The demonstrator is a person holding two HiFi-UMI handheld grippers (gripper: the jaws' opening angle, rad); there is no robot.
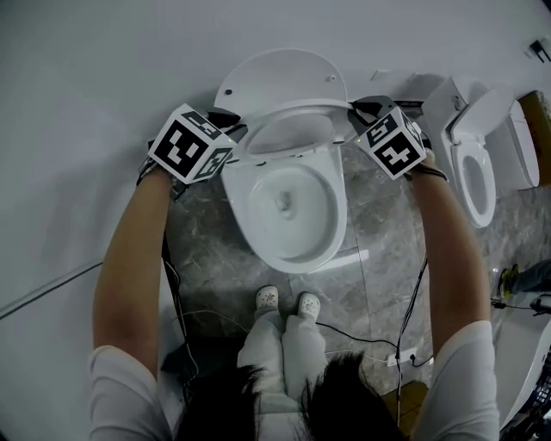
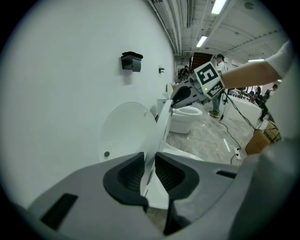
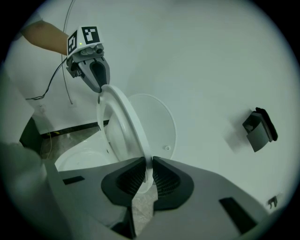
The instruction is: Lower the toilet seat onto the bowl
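Grey stone floor point(image 1: 202, 228), white wall: toilet seat point(image 3: 131, 124) tilted partway toward bowl point(image 1: 297, 261).
Left gripper point(image 2: 149, 171) and right gripper point(image 3: 147, 176) each clench seat rim between jaws; final descent not yet done.

Head view: dim, grey, flat light. I read the toilet bowl point(image 1: 293, 207) as the brightest patch, and the floor point(image 1: 215, 250) darkens toward 6 o'clock.
Left gripper view: ceiling strip lights point(image 2: 218, 5) glare at 1 o'clock.
Both gripper views: fisheye bend, black corners, soft nearest foreground, evenly lit wall point(image 3: 201, 61).
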